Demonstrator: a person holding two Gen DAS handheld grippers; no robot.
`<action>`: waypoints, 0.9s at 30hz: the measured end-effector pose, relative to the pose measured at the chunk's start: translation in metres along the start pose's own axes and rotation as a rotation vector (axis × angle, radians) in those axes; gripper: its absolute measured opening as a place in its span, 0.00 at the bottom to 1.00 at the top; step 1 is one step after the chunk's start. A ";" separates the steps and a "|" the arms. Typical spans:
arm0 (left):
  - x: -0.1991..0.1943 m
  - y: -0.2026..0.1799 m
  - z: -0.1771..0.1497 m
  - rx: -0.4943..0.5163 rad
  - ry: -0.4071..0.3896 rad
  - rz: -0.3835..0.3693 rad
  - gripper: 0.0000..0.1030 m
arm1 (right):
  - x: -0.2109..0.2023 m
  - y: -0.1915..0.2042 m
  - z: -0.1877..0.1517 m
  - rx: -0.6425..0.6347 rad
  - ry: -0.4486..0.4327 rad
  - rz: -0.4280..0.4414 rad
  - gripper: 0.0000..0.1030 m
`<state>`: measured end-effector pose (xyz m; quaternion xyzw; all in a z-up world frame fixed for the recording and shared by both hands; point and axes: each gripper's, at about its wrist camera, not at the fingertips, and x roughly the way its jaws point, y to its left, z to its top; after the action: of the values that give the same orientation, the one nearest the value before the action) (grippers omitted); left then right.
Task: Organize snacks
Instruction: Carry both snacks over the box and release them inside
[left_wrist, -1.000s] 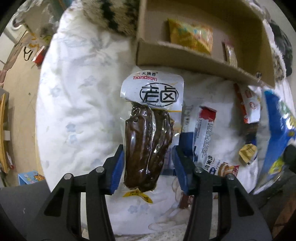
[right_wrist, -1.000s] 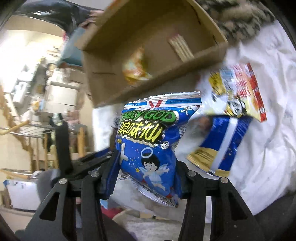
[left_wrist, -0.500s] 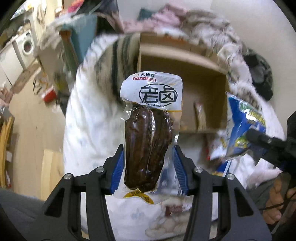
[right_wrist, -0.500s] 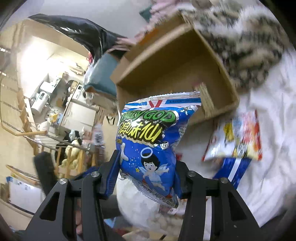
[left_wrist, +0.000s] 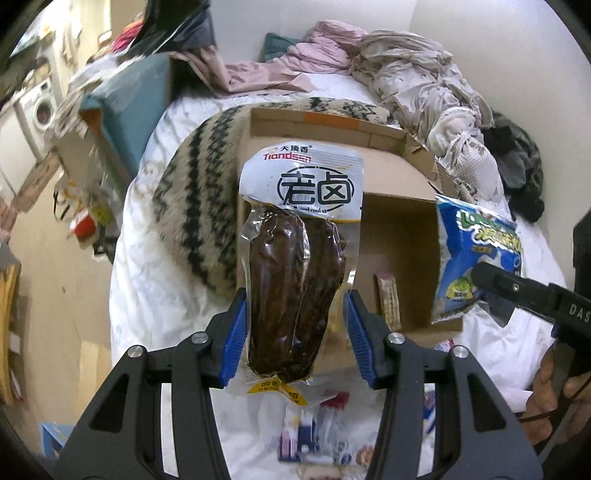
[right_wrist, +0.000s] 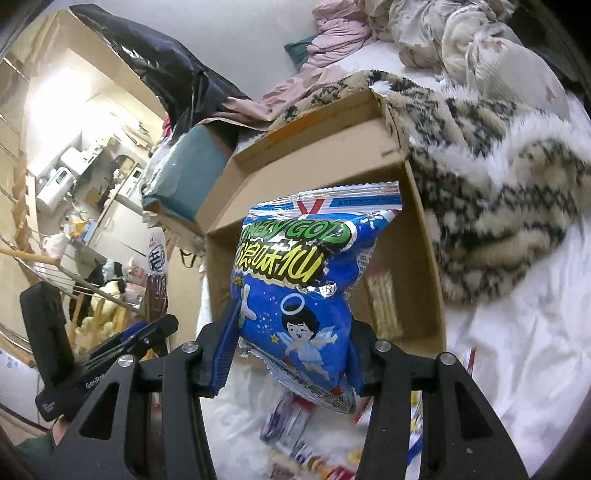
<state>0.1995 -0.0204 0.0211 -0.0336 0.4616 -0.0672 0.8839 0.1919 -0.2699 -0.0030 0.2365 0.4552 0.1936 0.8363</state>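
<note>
Both grippers have lifted since the earlier frames, so the cardboard box (left_wrist: 399, 236) now sits straight ahead instead of at 12 o'clock above loose packets. The left gripper (left_wrist: 293, 328) pinches the braised-meat pouch (left_wrist: 295, 266) upright between its fingers (left_wrist: 234, 341); the right gripper (right_wrist: 291, 345) pinches the blue snack bag (right_wrist: 303, 291). Only the left view shows that bag at 3 o'clock, at the box's right wall. A wafer pack (right_wrist: 384, 306) lies inside the box. Beyond lies a striped blanket (right_wrist: 491, 221) on the bed.
</note>
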 end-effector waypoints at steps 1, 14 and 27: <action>0.006 -0.003 0.002 0.011 -0.002 0.002 0.45 | 0.006 -0.002 0.005 -0.005 0.002 -0.008 0.50; 0.073 -0.004 -0.006 0.012 0.043 0.008 0.45 | 0.062 -0.035 0.000 0.034 0.093 -0.036 0.50; 0.079 -0.004 -0.007 0.023 0.051 0.035 0.47 | 0.085 -0.028 -0.003 -0.019 0.173 -0.104 0.51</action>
<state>0.2375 -0.0359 -0.0465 -0.0136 0.4835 -0.0579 0.8733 0.2359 -0.2462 -0.0769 0.1868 0.5356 0.1740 0.8050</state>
